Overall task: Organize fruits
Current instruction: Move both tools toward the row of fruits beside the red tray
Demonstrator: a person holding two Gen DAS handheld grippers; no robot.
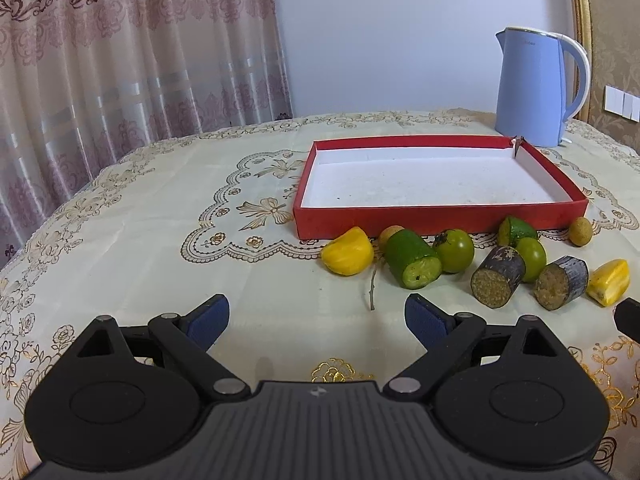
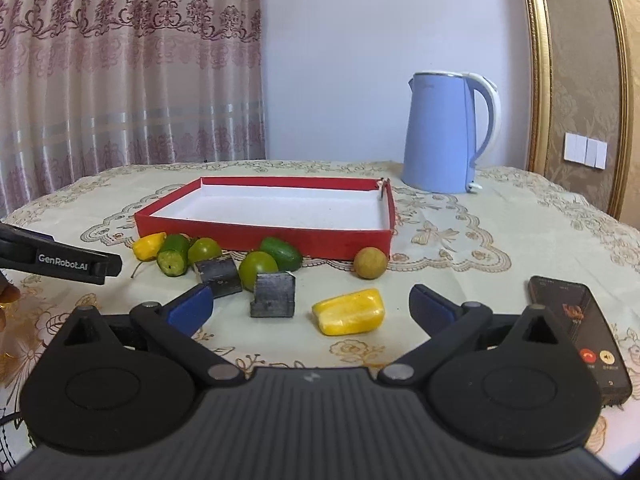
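Both the left gripper [image 1: 317,314] and the right gripper [image 2: 311,305] hover with blue-padded fingers spread wide, gripping nothing. Loose fruit pieces, among them a yellow wedge [image 2: 349,312] and a green cut cylinder [image 1: 413,264], lie on the embroidered cream tablecloth [image 1: 140,248] against the shallow red cardboard tray [image 1: 440,219], with a light-blue kettle [image 2: 442,132] at its one o'clock.

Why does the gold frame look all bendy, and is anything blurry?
Left wrist view: the fisheye lens curves the gold frame at the edge; the fruit is sharp. Right wrist view: the same curving bends the frame, soft even light gives the kettle no harsh glare, and the phone screen glows.
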